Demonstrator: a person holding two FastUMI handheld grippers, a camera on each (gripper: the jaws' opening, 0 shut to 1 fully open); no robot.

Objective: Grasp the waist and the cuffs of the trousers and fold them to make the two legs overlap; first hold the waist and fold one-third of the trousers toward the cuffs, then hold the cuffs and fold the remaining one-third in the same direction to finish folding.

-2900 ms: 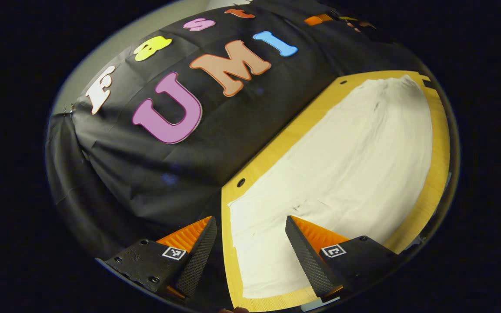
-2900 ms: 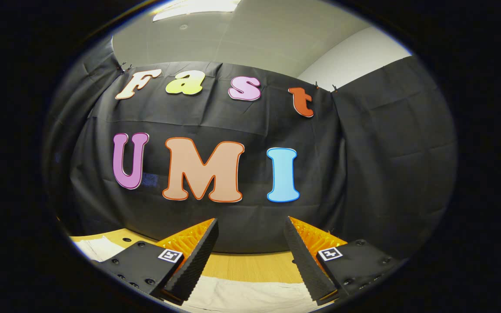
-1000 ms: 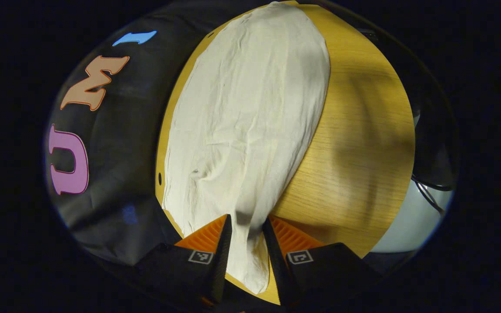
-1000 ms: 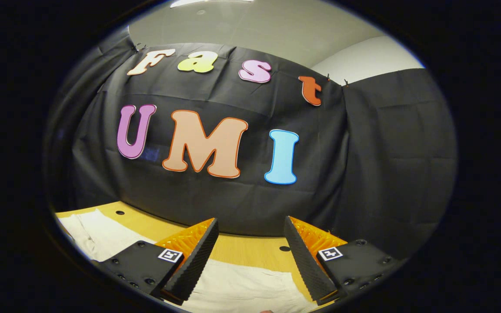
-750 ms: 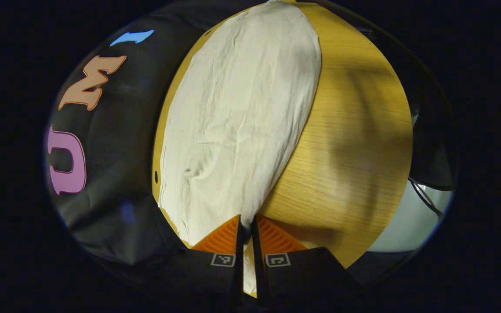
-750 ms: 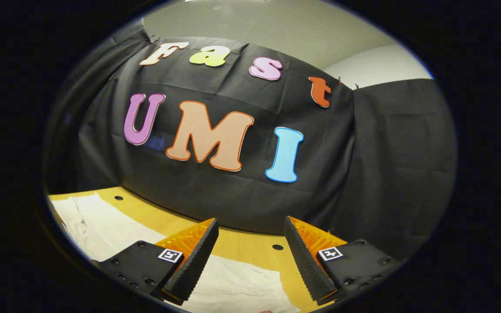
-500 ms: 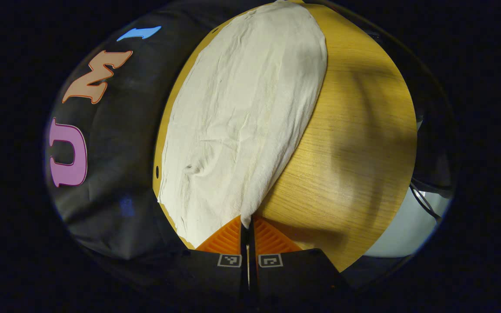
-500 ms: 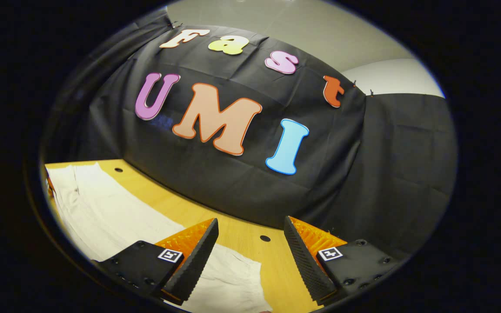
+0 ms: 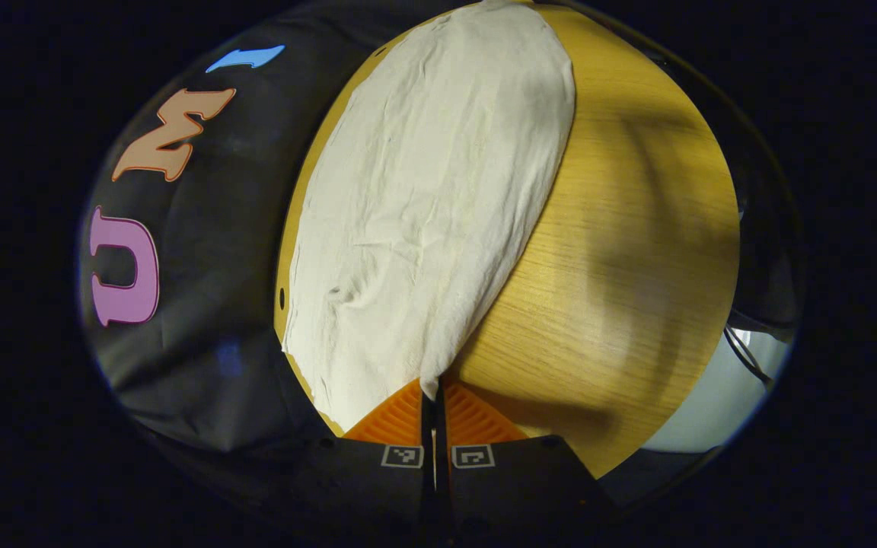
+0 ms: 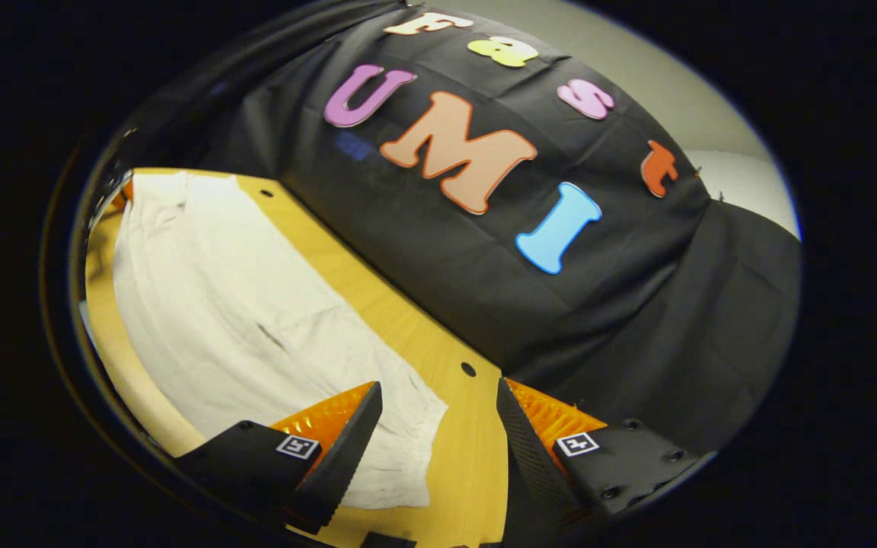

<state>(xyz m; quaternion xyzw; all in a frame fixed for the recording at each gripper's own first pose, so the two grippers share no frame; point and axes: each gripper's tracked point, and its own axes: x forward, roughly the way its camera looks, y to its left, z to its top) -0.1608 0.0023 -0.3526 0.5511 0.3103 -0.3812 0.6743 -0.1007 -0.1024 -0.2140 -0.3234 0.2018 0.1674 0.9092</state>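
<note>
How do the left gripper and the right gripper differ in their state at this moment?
The left gripper is closed, its fingers pinching an edge of the cream trousers; the right gripper is open and holds nothing. The cloth rises into the left gripper's fingers, while the other end lies flat on the wooden table under the right gripper. Both point at the same trousers.

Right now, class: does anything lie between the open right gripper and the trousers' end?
Nothing visible does. The right gripper hangs open just above the trousers on the table; the left gripper already pinches their other end.
</note>
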